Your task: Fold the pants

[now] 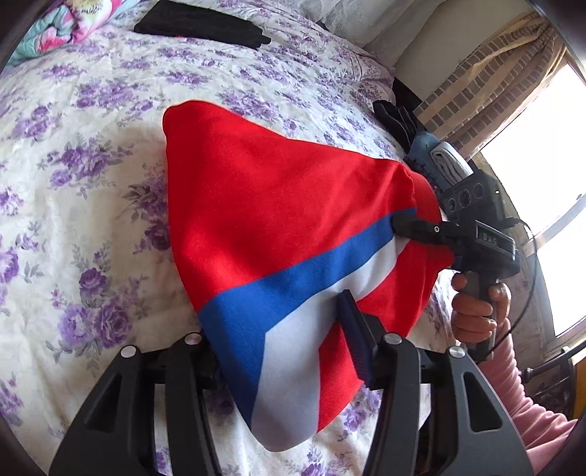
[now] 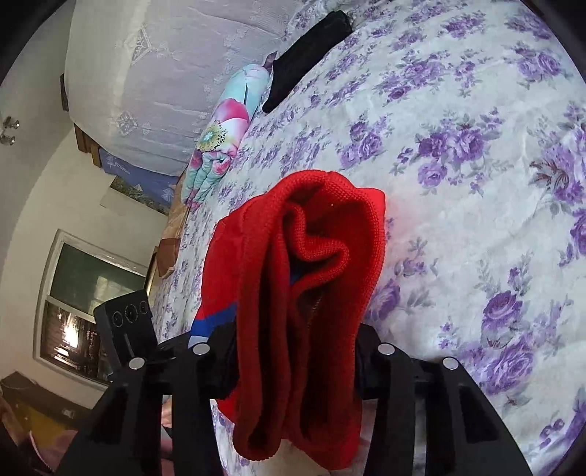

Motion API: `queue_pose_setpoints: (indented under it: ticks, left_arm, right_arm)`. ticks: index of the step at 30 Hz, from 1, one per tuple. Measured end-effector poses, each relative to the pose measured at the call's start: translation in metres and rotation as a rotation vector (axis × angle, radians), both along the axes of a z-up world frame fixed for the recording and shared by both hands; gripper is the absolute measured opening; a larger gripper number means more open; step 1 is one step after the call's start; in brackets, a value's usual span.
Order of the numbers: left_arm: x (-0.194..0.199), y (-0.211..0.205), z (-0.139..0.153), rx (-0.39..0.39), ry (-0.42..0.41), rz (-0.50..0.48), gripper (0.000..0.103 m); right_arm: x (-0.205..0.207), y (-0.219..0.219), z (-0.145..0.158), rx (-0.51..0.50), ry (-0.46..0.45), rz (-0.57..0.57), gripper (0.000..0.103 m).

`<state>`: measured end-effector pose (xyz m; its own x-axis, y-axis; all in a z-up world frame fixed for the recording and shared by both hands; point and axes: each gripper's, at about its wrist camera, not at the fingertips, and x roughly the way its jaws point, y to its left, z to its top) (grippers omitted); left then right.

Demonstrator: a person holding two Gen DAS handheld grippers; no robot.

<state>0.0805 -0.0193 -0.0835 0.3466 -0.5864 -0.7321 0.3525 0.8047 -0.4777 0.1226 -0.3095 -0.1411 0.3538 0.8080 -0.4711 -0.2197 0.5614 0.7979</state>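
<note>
You hold the pants (image 1: 278,219) lifted over the bed (image 1: 91,146), mid-fold. Your left gripper (image 1: 282,351) is clamped on the striped edge; your right gripper (image 2: 293,351) is clamped on bunched red fabric. Next: bring both edges together evenly and lay flat.

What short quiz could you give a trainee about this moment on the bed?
1. True or false: both grippers are shut on the pants.
2. Which colours stripe the red pants? A) blue and white B) green and yellow C) black and grey
3. What dark item lies far off on the bedspread?

Key
1. True: the left gripper holds the striped part, and the right gripper grips the bunched red edge.
2. A.
3. A black cloth, lying apart from the pants.
</note>
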Motion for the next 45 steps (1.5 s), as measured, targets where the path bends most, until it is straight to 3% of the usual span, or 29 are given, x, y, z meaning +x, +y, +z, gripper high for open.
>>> queue_pose_setpoints:
  ticks: [4,12,17,24,28,31,33,34,35,36,37,39,40,42,45]
  left_arm:
    - [-0.011,0.0,0.011,0.06,-0.078,-0.003,0.044]
    - [-0.017,0.027,0.055,0.101,-0.229,0.025,0.039]
    - [0.013,0.041,0.098,0.157,-0.351,0.04,0.039]
    - [0.104,0.057,0.137,0.218,-0.468,0.081,0.039]
    - [0.16,0.064,0.124,0.22,-0.459,0.096,0.039]
    - [0.202,0.069,0.088,0.203,-0.39,0.097,0.041]
    - [0.233,0.077,0.044,0.178,-0.271,0.106,0.044]
    - [0.245,0.082,0.02,0.171,-0.192,0.116,0.053]
    - [0.254,0.092,0.002,0.099,-0.114,0.133,0.054]
    - [0.255,0.1,0.009,0.047,-0.09,0.143,0.055]
    - [0.253,0.104,0.016,0.051,-0.099,0.145,0.06]
    - [0.241,0.11,0.025,0.183,-0.189,0.217,0.084]
    - [0.239,0.112,0.024,0.217,-0.196,0.238,0.085]
    - [0.236,0.118,0.032,0.202,-0.173,0.255,0.085]
    - [0.217,0.126,0.062,0.24,-0.235,0.326,0.085]
  right_arm:
    - [-0.011,0.004,0.015,0.033,-0.046,0.004,0.036]
    - [-0.008,0.038,0.072,0.001,-0.215,0.049,0.036]
    - [0.038,0.057,0.118,0.017,-0.301,0.051,0.036]
    - [0.135,0.08,0.159,-0.001,-0.394,-0.006,0.036]
    - [0.191,0.088,0.143,-0.013,-0.379,-0.04,0.037]
    - [0.232,0.093,0.106,-0.045,-0.322,-0.056,0.037]
    - [0.26,0.096,0.062,-0.095,-0.227,-0.076,0.039]
    - [0.273,0.096,0.032,-0.139,-0.153,-0.098,0.041]
    - [0.278,0.092,0.015,-0.102,-0.138,-0.104,0.04]
    - [0.277,0.086,0.017,-0.05,-0.144,-0.113,0.042]
    - [0.277,0.08,0.022,-0.021,-0.133,-0.121,0.047]
    - [0.273,0.076,0.028,-0.087,-0.141,-0.133,0.051]
    - [0.271,0.076,0.029,-0.112,-0.141,-0.135,0.052]
    - [0.262,0.071,0.036,-0.135,-0.127,-0.162,0.058]
    - [0.235,0.063,0.052,-0.19,-0.151,-0.226,0.063]
